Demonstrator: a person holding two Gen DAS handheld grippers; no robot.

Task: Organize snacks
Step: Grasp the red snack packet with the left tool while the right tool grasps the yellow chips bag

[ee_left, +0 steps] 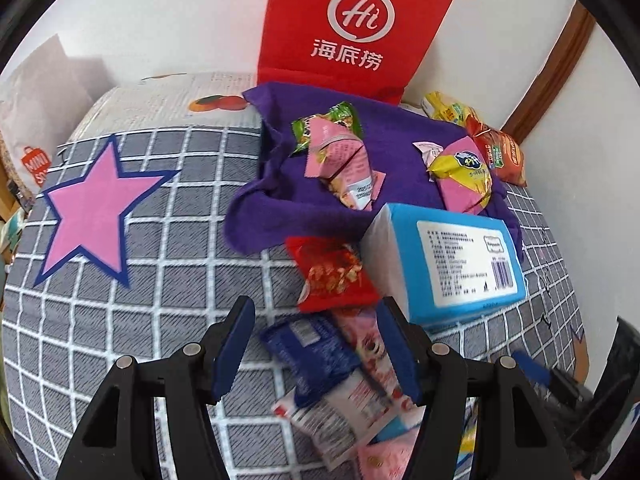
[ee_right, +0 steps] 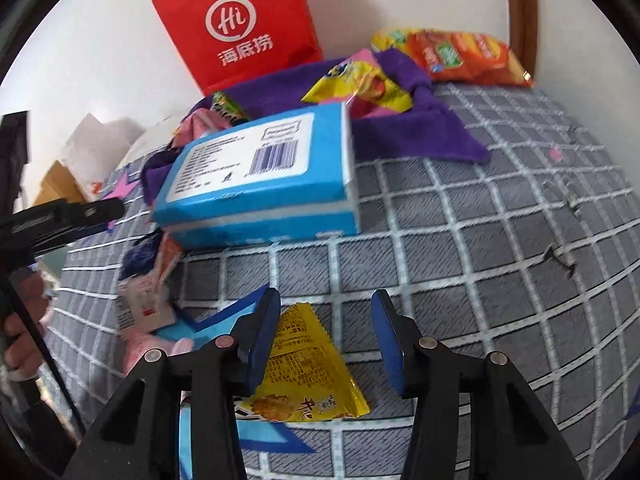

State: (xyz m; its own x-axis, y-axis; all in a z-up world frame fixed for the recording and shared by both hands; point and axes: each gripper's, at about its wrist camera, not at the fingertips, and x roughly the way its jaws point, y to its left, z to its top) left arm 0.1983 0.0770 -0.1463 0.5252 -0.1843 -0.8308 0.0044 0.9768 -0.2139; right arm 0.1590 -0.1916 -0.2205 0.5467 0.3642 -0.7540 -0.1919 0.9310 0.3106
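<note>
Snack packets lie on a grey checked bedspread [ee_left: 120, 320]. My left gripper [ee_left: 316, 320] is open above a dark blue packet [ee_left: 312, 356] and a pink-white packet [ee_left: 368, 364], with a red packet [ee_left: 334, 274] just ahead. My right gripper [ee_right: 326, 316] is open over a yellow packet [ee_right: 308, 372] that lies flat on the bedspread [ee_right: 480, 260]. A blue tissue pack [ee_left: 452, 256] sits between the views and also shows in the right wrist view [ee_right: 260, 176]. Pink, green and yellow packets [ee_left: 340, 152] lie on a purple cloth [ee_left: 400, 132].
A red paper bag [ee_left: 356, 24] stands against the wall behind the cloth, also in the right wrist view [ee_right: 240, 20]. Orange snack bags [ee_right: 460, 56] lie at the far right near a wooden door frame. A pink star [ee_left: 92, 212] is on the bedspread. A white shopping bag [ee_left: 36, 120] stands at left.
</note>
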